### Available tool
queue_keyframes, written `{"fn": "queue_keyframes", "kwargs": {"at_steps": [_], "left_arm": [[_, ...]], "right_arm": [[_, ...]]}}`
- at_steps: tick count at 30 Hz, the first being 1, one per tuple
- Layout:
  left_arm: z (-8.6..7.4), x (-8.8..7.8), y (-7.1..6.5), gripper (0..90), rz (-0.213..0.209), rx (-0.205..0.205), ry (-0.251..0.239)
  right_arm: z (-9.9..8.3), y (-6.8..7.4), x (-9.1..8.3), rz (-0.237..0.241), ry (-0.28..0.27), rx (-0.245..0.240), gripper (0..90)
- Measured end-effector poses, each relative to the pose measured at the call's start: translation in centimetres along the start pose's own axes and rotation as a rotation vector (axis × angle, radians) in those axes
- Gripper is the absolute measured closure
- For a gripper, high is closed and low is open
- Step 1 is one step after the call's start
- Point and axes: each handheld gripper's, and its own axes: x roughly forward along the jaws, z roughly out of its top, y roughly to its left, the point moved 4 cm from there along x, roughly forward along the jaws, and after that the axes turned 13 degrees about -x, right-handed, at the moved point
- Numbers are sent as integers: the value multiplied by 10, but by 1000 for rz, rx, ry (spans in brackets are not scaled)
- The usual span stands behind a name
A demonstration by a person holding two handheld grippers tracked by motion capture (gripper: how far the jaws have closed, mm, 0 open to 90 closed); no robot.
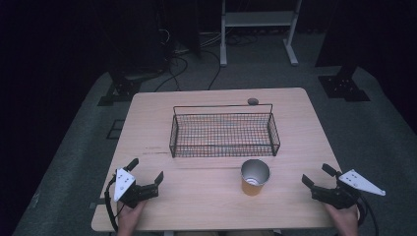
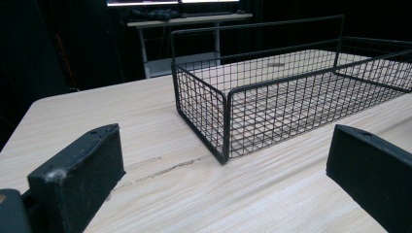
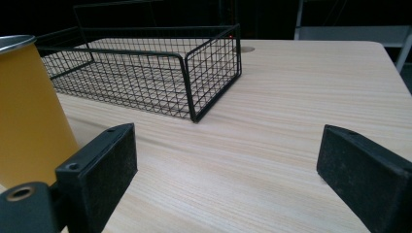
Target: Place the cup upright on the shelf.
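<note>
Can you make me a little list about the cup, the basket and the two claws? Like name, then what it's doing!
cup: orange, silvery inside, upright on the table, open end up, just in front of the basket
basket: black wire, nothing inside, sits mid-table
left claw: open, holds nothing, low over the near-left table edge
right claw: open, holds nothing, to the right of the cup, apart from it
table: light wood

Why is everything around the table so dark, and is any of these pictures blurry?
High view: light falls on the table, the room beyond is near black, the picture soft. Left gripper view: the wire basket is sharp, the near jaws slightly soft. Right gripper view: the orange cup looms large at the left edge.
</note>
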Motion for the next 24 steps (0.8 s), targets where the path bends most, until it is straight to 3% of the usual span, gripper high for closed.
{"fn": "queue_keyframes", "kwargs": {"at_steps": [24], "left_arm": [[0, -1, -1, 0, -8, 8, -5]], "right_arm": [[15, 21, 0, 42, -23, -59, 66]]}}
